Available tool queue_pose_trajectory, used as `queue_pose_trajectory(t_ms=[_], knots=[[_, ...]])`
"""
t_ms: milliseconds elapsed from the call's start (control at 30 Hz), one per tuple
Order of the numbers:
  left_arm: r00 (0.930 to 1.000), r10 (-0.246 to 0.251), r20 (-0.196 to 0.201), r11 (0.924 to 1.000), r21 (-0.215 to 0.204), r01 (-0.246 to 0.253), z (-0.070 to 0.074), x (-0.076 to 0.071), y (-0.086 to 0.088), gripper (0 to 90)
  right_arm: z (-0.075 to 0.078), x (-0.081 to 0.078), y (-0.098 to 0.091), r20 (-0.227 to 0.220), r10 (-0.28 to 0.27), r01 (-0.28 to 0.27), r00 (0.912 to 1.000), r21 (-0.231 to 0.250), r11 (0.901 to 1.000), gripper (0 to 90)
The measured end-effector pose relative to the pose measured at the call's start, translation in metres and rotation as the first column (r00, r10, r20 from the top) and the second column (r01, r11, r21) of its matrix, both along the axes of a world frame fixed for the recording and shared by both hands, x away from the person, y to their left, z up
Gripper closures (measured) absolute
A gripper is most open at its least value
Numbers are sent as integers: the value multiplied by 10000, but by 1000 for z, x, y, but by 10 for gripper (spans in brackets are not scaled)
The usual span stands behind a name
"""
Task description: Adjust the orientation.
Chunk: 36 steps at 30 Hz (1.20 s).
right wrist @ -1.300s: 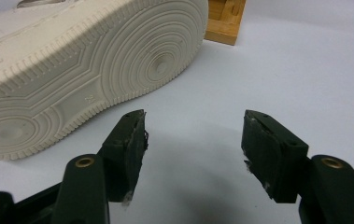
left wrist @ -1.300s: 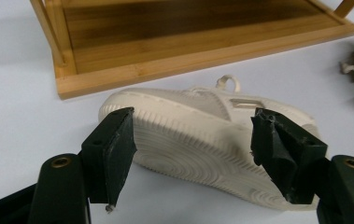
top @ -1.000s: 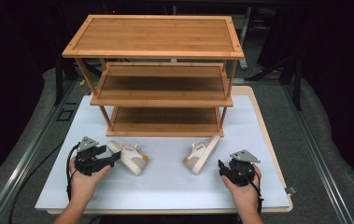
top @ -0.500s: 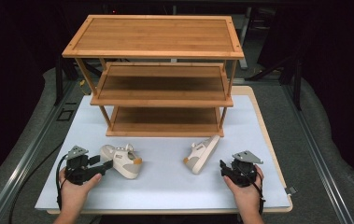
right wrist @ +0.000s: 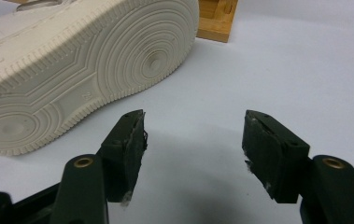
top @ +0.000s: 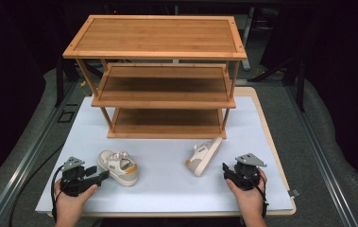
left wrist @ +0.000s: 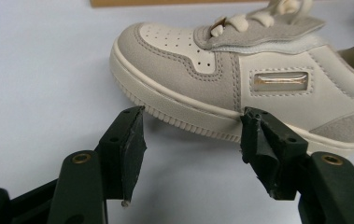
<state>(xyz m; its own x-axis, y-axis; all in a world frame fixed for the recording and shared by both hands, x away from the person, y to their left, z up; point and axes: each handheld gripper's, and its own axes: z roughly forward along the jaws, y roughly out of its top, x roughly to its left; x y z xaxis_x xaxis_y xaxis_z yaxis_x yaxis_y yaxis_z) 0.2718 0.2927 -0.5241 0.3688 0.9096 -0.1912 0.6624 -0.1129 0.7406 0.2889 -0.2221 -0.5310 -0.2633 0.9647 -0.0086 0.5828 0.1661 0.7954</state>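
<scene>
On white mat — 2 shoes, 2 grippers.

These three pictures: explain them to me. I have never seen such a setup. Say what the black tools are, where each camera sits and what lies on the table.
A person holds a two-jaw gripper in each hand. The high view looks down on the white mat and a three-tier wooden shelf. The other two cameras ride on the grippers.

The left gripper points at an upright beige sneaker; its jaws, just closing, hold nothing. The right gripper, jaws open and empty, faces a second sneaker lying on its side, showing its sole.
</scene>
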Motion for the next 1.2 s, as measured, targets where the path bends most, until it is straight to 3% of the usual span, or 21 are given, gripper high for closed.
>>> queue_pose_trajectory(t_ms=[167, 200, 267, 300, 433, 467, 567, 667, 800, 1000, 1200], knots=[[9997, 6, -234, 9993, 381, 3, -4, 1, 0, 454, 0, 0, 0, 144, -41, 41, 9999, 34, 10000, 391], [9996, -62, -265, 9987, 497, 75, -6, 3, -1, 554, 0, 0, 0, -4, 23, -23, 10000, 28, 10000, 391], [9994, -96, -338, 9986, 525, 114, -8, 5, -1, 619, -1, 0, 0, -20, 29, -29, 10000, 23, 10000, 392], [9992, -125, -388, 9995, 283, 136, -9, 8, 0, 648, 0, 0, 0, -14, 46, -46, 10000, 36, 10000, 391], [9995, -179, -271, 9995, 273, 186, -9, 16, -3, 748, -1, 0, 0, -12, 30, -30, 10000, 36, 10000, 392], [9995, -187, -272, 9992, 336, 196, -8, 18, -4, 818, -1, 0, 0, -58, 32, -32, 10000, 63, 10000, 392], [9995, -316, -86, 9972, 679, 321, -8, 27, -10, 897, -2, 1, 1, -81, 21, -20, 10000, 85, 10000, 392], [9992, -406, 27, 9942, 996, 402, -7, 32, -16, 899, -2, 1, 1, -69, 27, -26, 10000, 82, 10000, 392], [9982, -602, -63, 9962, 619, 605, -9, 43, -15, 900, -2, 1, 0, -104, 49, -48, 9999, 97, 9999, 392], [9961, -880, 21, 9935, 726, 876, -9, 55, -25, 900, -2, 2, 1, -96, 41, -40, 9999, 112, 9999, 393], [9951, -991, -36, 9932, 616, 992, -9, 53, -28, 897, 0, 1, 3, 85, 65, -66, 9999, 91, 9999, 412]])
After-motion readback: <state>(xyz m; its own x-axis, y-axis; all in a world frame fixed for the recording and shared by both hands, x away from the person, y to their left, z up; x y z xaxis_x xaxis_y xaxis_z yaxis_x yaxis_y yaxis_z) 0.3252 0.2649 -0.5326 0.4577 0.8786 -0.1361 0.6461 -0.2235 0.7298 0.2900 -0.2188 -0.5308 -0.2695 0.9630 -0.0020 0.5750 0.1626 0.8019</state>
